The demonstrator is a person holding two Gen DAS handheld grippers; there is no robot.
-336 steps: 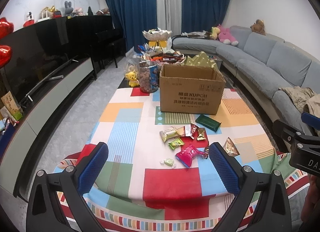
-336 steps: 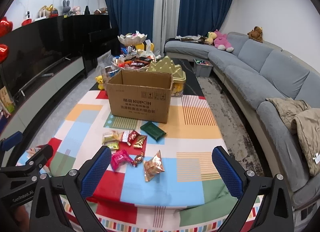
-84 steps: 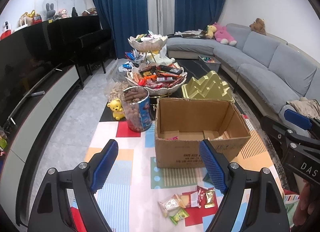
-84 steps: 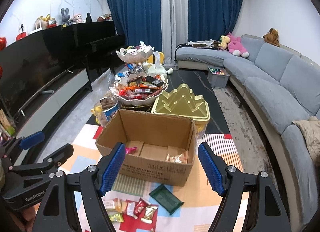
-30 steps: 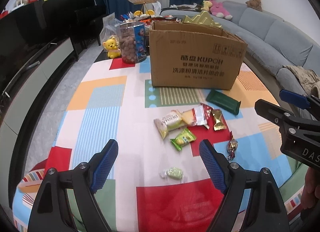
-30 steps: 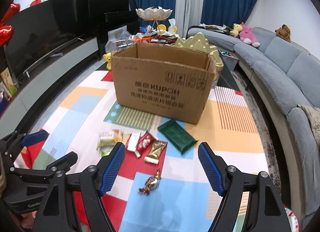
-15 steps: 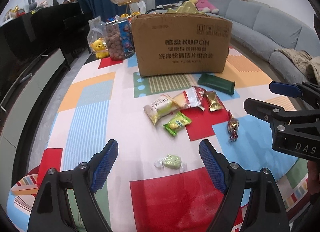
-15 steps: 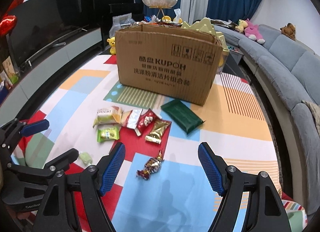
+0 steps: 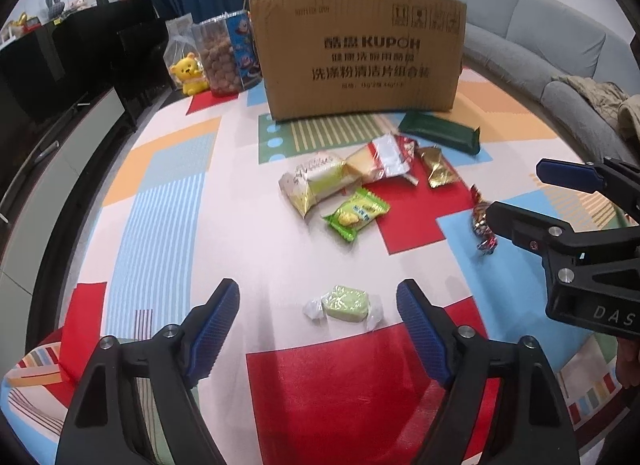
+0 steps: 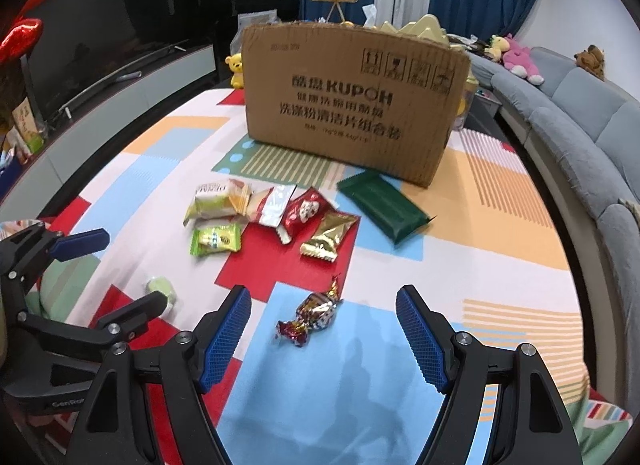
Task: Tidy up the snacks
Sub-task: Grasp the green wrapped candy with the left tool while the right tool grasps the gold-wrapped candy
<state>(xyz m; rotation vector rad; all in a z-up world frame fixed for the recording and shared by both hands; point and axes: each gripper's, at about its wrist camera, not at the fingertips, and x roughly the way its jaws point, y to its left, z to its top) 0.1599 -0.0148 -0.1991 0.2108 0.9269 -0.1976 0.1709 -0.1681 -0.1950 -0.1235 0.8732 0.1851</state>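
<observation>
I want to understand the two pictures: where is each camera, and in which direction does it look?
Left wrist: on the left tool, looking down over a pale green candy; the right tool shows at the right edge.
Right wrist: on the right tool, over a foil-wrapped candy; the left tool shows at left.
Shared: cardboard box, both candies.

Patchwork-cloth table (image 9: 168,201), cardboard box (image 9: 360,53), scattered snack packets (image 9: 356,213), nut jar (image 9: 218,59)

The cardboard box (image 9: 360,53) reads "KUPOH"; the right tool (image 9: 516,201) shows "DAS".
</observation>
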